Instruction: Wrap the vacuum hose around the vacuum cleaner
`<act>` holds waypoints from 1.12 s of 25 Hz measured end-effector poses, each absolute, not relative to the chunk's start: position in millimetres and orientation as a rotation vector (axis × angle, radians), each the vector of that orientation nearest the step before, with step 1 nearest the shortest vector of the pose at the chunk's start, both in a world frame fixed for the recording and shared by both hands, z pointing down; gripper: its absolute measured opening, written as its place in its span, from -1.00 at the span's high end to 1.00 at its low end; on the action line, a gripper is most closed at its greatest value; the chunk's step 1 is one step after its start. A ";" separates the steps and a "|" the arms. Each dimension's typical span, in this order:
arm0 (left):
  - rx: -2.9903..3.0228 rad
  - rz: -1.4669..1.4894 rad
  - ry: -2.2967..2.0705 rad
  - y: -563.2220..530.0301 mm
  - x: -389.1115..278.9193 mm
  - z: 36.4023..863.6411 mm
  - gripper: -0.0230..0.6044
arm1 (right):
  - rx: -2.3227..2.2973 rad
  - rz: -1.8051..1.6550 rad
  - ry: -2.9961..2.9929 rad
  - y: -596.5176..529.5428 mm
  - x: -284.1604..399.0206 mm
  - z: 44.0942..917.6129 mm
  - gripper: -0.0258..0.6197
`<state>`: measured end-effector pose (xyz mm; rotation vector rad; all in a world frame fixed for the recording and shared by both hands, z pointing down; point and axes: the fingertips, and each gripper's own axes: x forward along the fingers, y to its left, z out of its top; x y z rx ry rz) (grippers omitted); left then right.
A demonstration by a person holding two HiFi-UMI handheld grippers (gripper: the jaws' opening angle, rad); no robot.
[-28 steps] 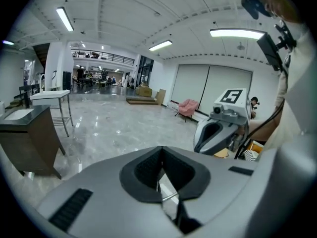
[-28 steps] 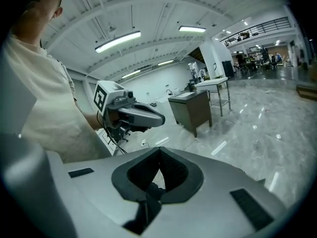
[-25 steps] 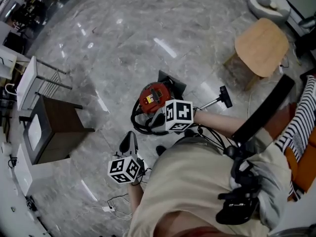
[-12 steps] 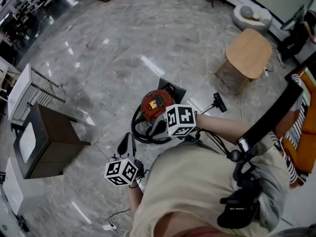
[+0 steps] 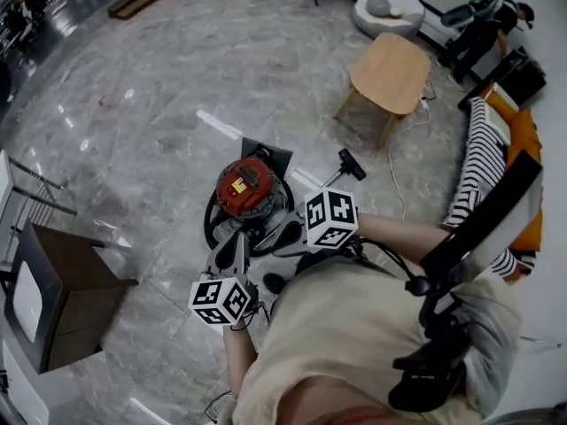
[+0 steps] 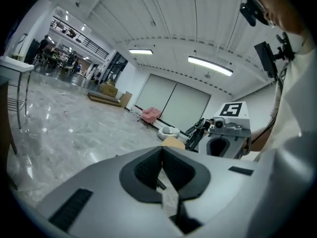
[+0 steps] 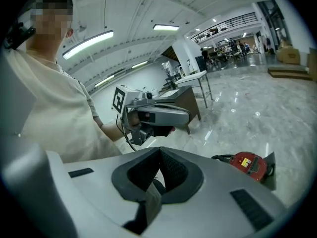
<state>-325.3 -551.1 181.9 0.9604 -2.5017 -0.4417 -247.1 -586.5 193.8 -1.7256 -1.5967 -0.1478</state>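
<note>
The red vacuum cleaner (image 5: 245, 182) stands on the marble floor, with its black hose (image 5: 212, 228) looped round its base. Its wand and nozzle (image 5: 345, 161) lie to the right. In the right gripper view the vacuum cleaner (image 7: 250, 164) shows low right, beyond the jaws. My left gripper (image 5: 233, 250) hovers just below the vacuum, shut and empty. My right gripper (image 5: 288, 236) is held beside it, also shut with nothing between its pads. Each gripper sees the other: the right gripper (image 6: 228, 128) in the left gripper view and the left gripper (image 7: 154, 115) in the right gripper view.
A dark mat (image 5: 268, 153) lies behind the vacuum. A round wooden table (image 5: 390, 60) and a grey pouf (image 5: 386, 7) stand at the back right. An orange sofa with a striped cloth (image 5: 483, 162) is at the right, and a dark cabinet (image 5: 55, 301) at the left.
The head view has swung round: the vacuum now sits further left in it, closer to the left gripper. Both grippers stay shut and empty.
</note>
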 end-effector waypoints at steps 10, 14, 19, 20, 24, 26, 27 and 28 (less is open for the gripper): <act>1.008 -0.317 -2.424 -610.8 -311.1 178.8 0.91 | -1.721 -0.002 -1.696 -631.2 -235.6 188.6 0.91; 0.997 -0.279 -2.412 -654.9 -307.8 178.1 0.91 | -1.753 0.028 -1.743 -674.1 -233.3 184.7 0.91; 1.001 -0.262 -2.390 -721.4 -294.2 175.5 0.91 | -1.755 0.081 -1.803 -741.0 -225.6 182.3 0.91; 1.002 -0.262 -2.385 -733.3 -291.9 176.7 0.91 | -1.754 0.093 -1.815 -752.7 -224.1 183.4 0.91; 0.987 -0.217 -2.384 -772.6 -286.9 184.0 0.91 | -1.769 0.115 -1.821 -791.2 -214.3 192.3 0.91; 0.979 -0.197 -2.385 -790.0 -283.3 184.0 0.91 | -1.780 0.120 -1.809 -807.0 -207.8 195.5 0.91; 0.975 -0.187 -2.382 -798.5 -281.0 183.6 0.91 | -1.786 0.130 -1.803 -814.2 -205.2 196.1 0.91; 0.970 -0.177 -2.379 -806.6 -278.5 183.2 0.91 | -1.793 0.145 -1.797 -820.6 -203.3 196.1 0.91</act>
